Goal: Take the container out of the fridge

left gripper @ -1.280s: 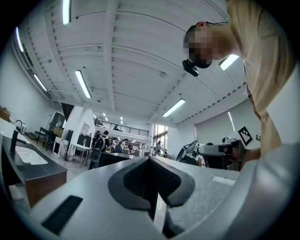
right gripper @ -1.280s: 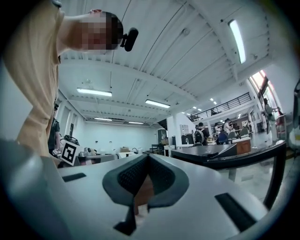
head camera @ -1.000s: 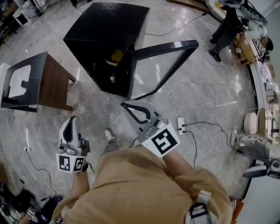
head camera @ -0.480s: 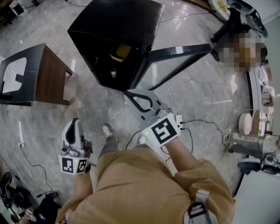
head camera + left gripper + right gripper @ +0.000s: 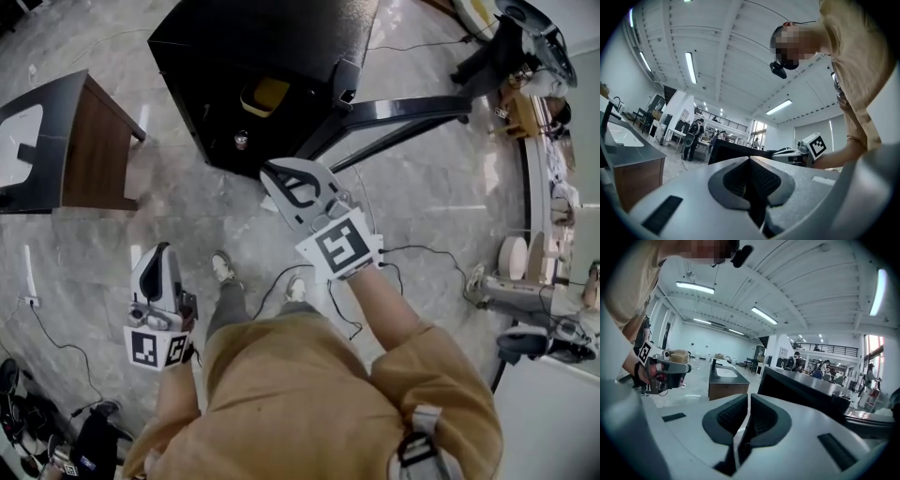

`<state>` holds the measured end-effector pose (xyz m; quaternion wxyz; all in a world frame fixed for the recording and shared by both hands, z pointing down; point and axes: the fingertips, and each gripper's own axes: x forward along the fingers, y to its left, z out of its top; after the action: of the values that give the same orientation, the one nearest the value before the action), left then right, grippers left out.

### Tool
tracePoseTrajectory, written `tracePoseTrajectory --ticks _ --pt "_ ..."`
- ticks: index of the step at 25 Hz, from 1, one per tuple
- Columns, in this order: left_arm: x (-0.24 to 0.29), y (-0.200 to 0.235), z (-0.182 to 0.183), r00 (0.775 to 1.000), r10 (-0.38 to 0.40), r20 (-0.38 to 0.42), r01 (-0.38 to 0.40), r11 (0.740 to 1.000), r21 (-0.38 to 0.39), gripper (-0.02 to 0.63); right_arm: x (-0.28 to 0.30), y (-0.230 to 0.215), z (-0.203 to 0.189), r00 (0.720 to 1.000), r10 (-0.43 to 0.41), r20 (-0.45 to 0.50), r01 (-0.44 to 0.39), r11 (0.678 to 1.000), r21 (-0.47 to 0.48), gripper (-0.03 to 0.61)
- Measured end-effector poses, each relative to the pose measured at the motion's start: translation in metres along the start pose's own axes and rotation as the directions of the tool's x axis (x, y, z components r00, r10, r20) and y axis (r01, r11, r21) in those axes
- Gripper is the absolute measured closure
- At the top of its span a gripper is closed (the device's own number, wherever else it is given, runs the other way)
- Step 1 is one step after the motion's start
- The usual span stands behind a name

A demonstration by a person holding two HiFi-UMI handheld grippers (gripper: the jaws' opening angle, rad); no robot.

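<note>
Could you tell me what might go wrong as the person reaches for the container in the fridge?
The right claw is shut; unopened, it may just shove the yellow container deeper. The open fridge door stands close beside it and could be knocked. Cables trail underfoot: a trip hazard.

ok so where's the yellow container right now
In the head view the yellow container sits inside the open black fridge at top centre, left of its swung-out door and beyond the right gripper.
</note>
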<state>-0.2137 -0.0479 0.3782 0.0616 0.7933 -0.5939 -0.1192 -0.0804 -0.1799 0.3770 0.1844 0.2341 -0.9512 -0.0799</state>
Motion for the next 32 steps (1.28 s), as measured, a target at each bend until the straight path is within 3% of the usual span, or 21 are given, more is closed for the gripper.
tracePoseTrajectory --ticks 12,13,14,15,21,32 --pt "-0.004 0.035 -0.028 0.999 0.007 -0.039 -0.009 0.999 -0.052 0.612 0.074 -0.018 -0.051 0.995 -0.025 -0.095 0.024 1.000 -0.015 0.573" --pt "-0.005 0.040 -0.030 0.999 0.012 -0.042 -0.014 0.998 -0.054 0.612 0.079 -0.020 -0.055 0.994 -0.030 -0.102 0.029 0.999 -0.014 0.555" --pt "-0.007 0.044 -0.032 0.999 0.016 -0.044 -0.018 0.998 -0.057 0.612 0.085 -0.022 -0.059 0.993 -0.037 -0.109 0.035 0.999 -0.012 0.480" --pt "-0.008 0.049 -0.033 0.999 0.020 -0.047 -0.023 0.998 -0.060 0.612 0.090 -0.024 -0.063 0.992 -0.042 -0.116 0.041 0.999 -0.013 0.466" --pt "-0.014 0.078 -0.045 0.997 0.032 -0.066 -0.037 0.997 -0.073 0.612 0.125 -0.030 -0.082 0.985 -0.064 -0.158 0.061 0.998 -0.024 0.476" --pt "-0.013 0.093 -0.060 0.994 0.022 -0.105 -0.030 0.996 -0.079 0.612 0.168 -0.050 -0.123 0.964 -0.077 -0.256 0.046 0.991 -0.124 0.468"
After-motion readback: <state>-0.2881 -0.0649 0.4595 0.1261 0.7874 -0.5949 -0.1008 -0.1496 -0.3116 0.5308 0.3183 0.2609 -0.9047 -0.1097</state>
